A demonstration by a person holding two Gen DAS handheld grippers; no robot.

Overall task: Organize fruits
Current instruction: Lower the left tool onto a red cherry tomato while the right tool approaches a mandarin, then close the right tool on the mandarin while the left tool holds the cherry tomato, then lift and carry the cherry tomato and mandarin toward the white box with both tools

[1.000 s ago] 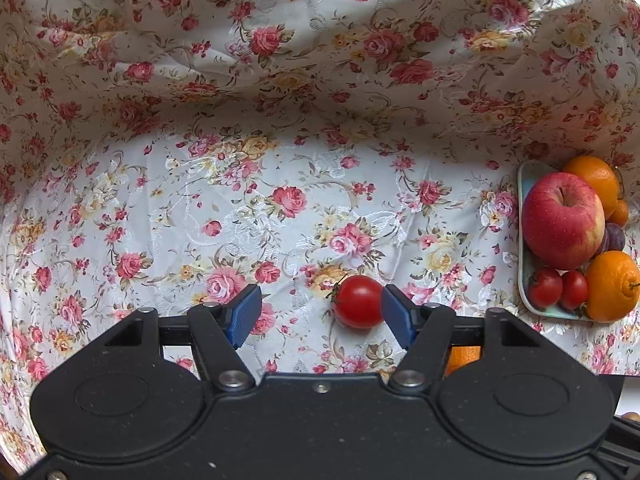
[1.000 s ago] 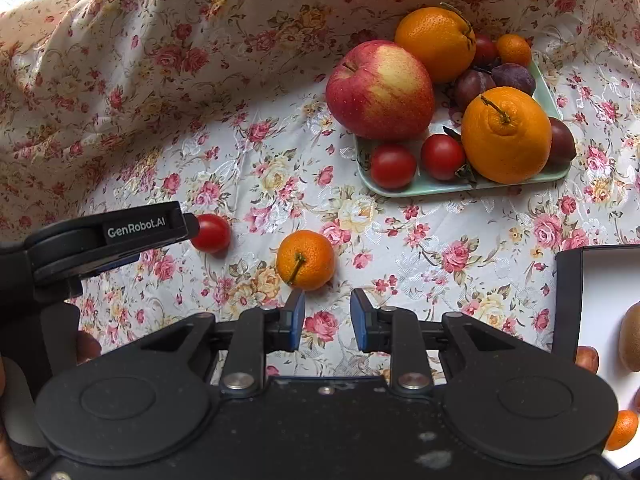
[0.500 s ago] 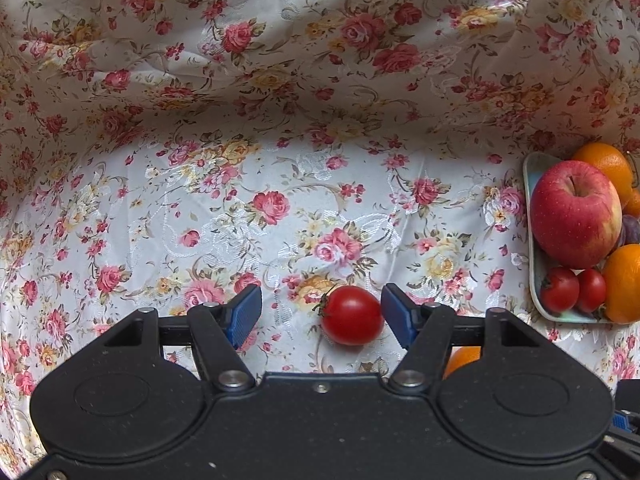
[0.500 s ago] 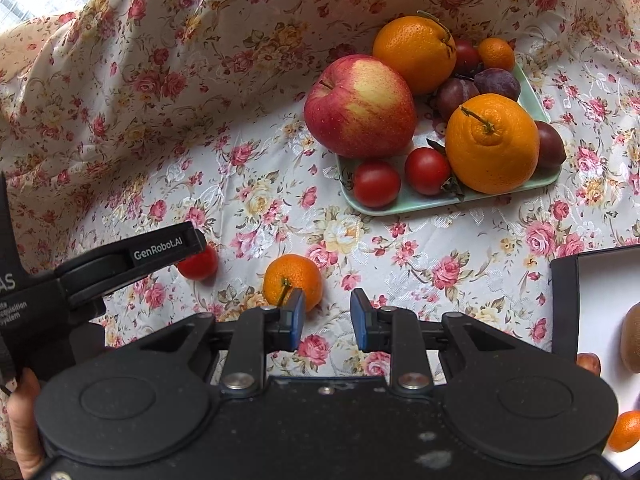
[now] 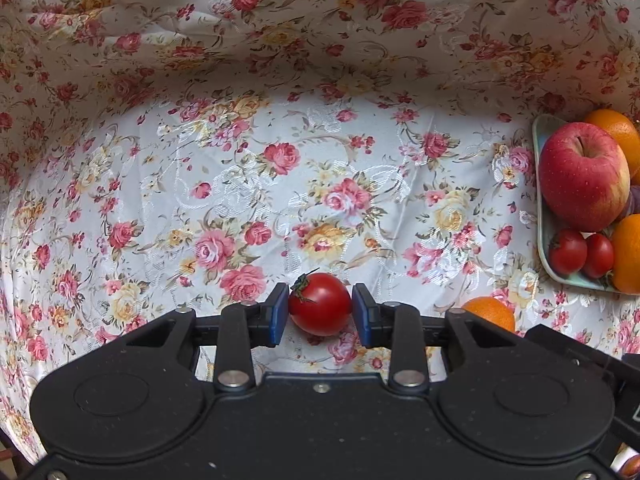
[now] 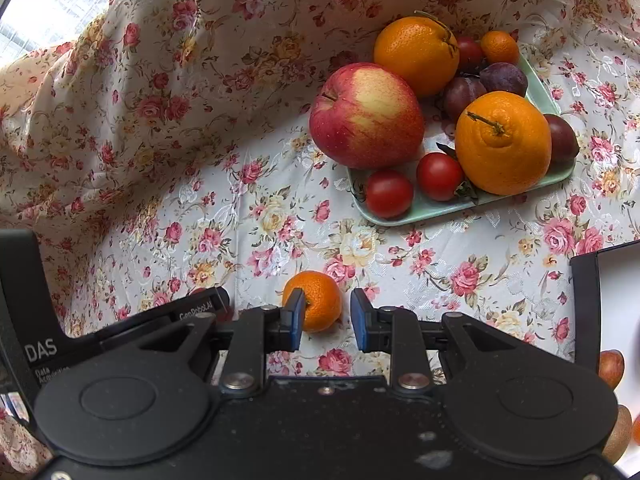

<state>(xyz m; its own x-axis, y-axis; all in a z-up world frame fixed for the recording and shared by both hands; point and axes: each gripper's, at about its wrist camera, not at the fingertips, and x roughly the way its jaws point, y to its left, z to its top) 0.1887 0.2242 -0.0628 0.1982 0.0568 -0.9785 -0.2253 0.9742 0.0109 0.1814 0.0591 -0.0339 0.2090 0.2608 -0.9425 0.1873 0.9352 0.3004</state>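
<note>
- Since a moment ago your left gripper [image 5: 320, 312] has clamped its blue pads onto both sides of the cherry tomato [image 5: 320, 305], which sits on the floral cloth [image 5: 280, 168]; your right gripper [image 6: 325, 320] has come down over the mandarin [image 6: 316, 300]
- Largest on the green plate [image 6: 400, 220]: a red-yellow apple [image 6: 366, 116]; then two oranges, plums, two tomatoes
- The mandarin is small, orange, dimpled; your right jaws stand apart around it, gripping nothing
- The gripped tomato is glossy red, green stem tilted left
</note>
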